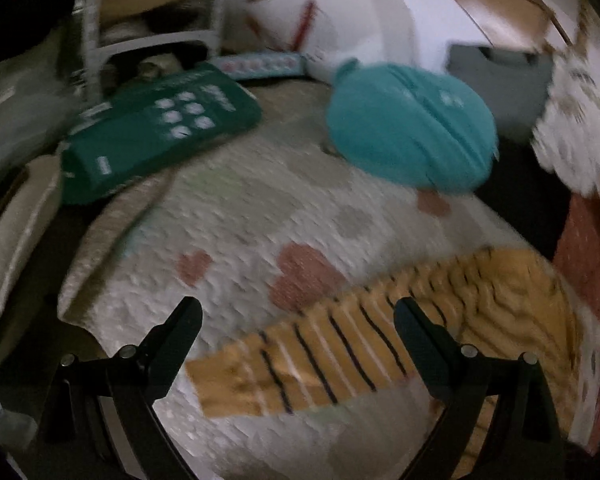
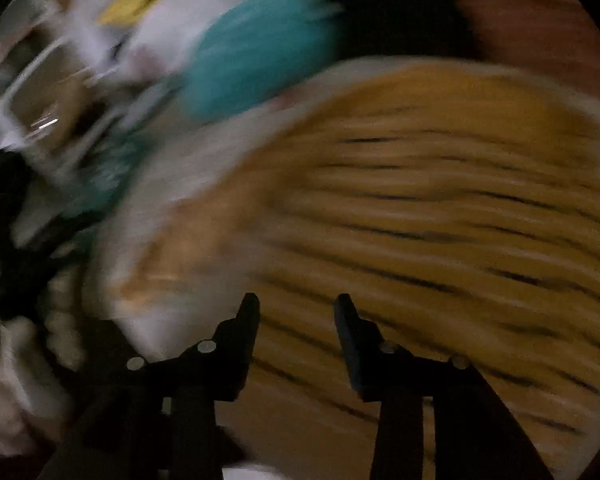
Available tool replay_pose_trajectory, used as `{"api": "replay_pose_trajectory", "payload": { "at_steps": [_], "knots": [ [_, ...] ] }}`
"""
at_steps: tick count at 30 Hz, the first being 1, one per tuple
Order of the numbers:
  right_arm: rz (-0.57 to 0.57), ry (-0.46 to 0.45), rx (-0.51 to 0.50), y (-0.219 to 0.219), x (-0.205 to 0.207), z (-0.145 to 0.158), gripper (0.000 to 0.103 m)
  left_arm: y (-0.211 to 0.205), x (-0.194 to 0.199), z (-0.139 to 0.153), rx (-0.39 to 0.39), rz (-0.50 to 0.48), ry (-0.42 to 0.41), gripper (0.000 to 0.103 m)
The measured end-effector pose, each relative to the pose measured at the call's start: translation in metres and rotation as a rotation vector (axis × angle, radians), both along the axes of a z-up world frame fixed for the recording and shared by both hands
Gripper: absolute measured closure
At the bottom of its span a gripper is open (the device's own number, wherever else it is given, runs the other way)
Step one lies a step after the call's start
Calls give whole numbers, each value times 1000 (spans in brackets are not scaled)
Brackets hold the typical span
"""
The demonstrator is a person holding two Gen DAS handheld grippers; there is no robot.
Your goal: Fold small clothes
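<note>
Right, your work surface is a white quilted blanket with pink heart prints, spread flat and filling most of the left wrist view. On its near right part lies the mustard-yellow knit garment with thin black stripes, flat, one long strip running left toward your left gripper. In the right wrist view that same striped garment fills the frame, heavily motion-blurred, so fold state isn't readable there. At the blanket's far edge sits a teal rounded fabric bundle, apart from the yellow piece. Left of it, a dark green soft pack with white dots rests at the blanket's far left corner. Your left gripper has its jaws wide apart, holding nothing, with the striped strip lying between and just beyond the tips. Your right gripper has its jaws parted about half as wide, nothing pinched, poised over the yellow knit; contact can't be judged through the blur.
</note>
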State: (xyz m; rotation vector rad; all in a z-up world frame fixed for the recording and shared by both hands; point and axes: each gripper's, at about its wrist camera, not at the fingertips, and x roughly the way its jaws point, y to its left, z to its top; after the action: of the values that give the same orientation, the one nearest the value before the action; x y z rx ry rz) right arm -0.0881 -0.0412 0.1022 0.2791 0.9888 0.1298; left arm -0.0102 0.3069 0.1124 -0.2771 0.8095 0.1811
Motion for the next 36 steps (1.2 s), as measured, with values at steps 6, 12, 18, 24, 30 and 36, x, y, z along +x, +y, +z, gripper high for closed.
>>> {"api": "replay_pose_trajectory", "payload": {
  "at_steps": [6, 12, 18, 24, 30, 36],
  "knots": [
    [-289, 53, -60, -117, -92, -13, 58, -56, 0, -17, -14, -121, 82, 7],
    [-199, 65, -65, -89, -102, -43, 58, -91, -9, -35, -60, -168, 156, 7],
    [-225, 80, -60, -106, -119, -64, 99, -97, -19, -52, -112, -175, 221, 7],
    [-470, 4, -103, -191, -153, -23, 100, -101, -18, -62, -76, -182, 244, 7],
    [-885, 167, -365, -321, -169, -24, 96, -109, -15, -69, -81, -203, 273, 7],
    [-852, 98, -128, -292, -184, -25, 65, -125, -13, -91, -77, -275, 359, 7]
  ]
}}
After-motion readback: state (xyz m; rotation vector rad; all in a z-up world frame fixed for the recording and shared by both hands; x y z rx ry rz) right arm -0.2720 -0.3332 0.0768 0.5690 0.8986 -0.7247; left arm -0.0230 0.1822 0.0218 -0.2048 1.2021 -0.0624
